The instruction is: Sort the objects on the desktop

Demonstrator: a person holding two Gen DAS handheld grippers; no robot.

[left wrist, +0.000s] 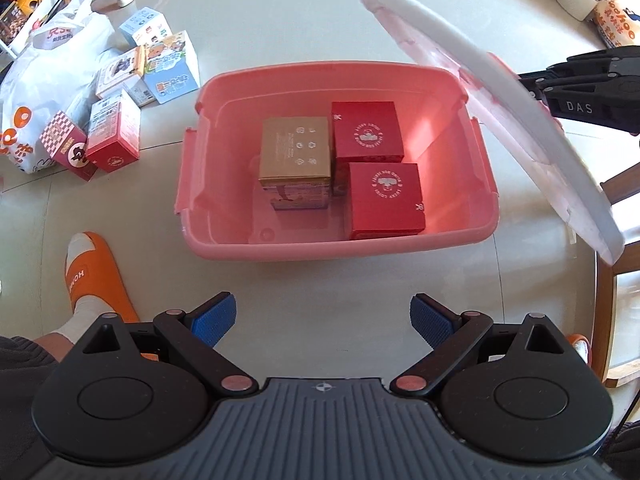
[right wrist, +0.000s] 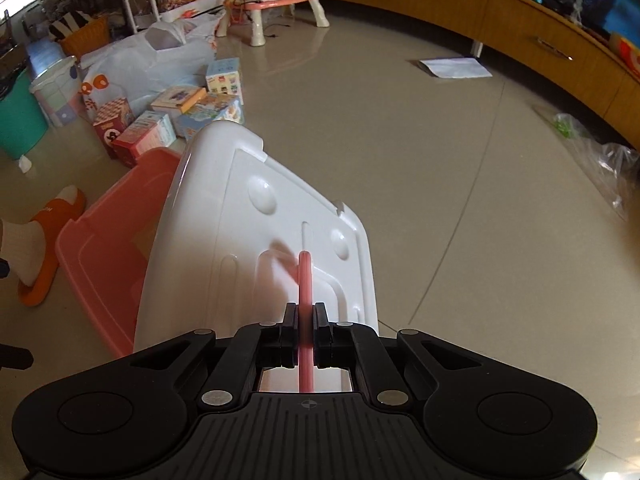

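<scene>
A pink storage bin (left wrist: 208, 184) stands on the floor with a gold box (left wrist: 295, 152) and two red boxes (left wrist: 366, 130) (left wrist: 386, 196) inside. Its white lid (left wrist: 492, 92) hangs tilted over the bin's right side. In the right wrist view my right gripper (right wrist: 306, 320) is shut on the lid's pink clip (right wrist: 305, 280), with the white lid (right wrist: 256, 240) and pink bin (right wrist: 104, 248) below it. My right gripper (left wrist: 580, 92) also shows black at the right edge of the left wrist view. My left gripper (left wrist: 322, 320) stands open and holds nothing, nearer than the bin.
Several small printed boxes (left wrist: 116, 108) and a white plastic bag (left wrist: 48, 80) lie left of the bin. A person's foot in an orange slipper (left wrist: 96, 276) stands at the near left. A wooden cabinet (right wrist: 540, 40) runs along the right, with a white sheet (right wrist: 454, 67) on the floor.
</scene>
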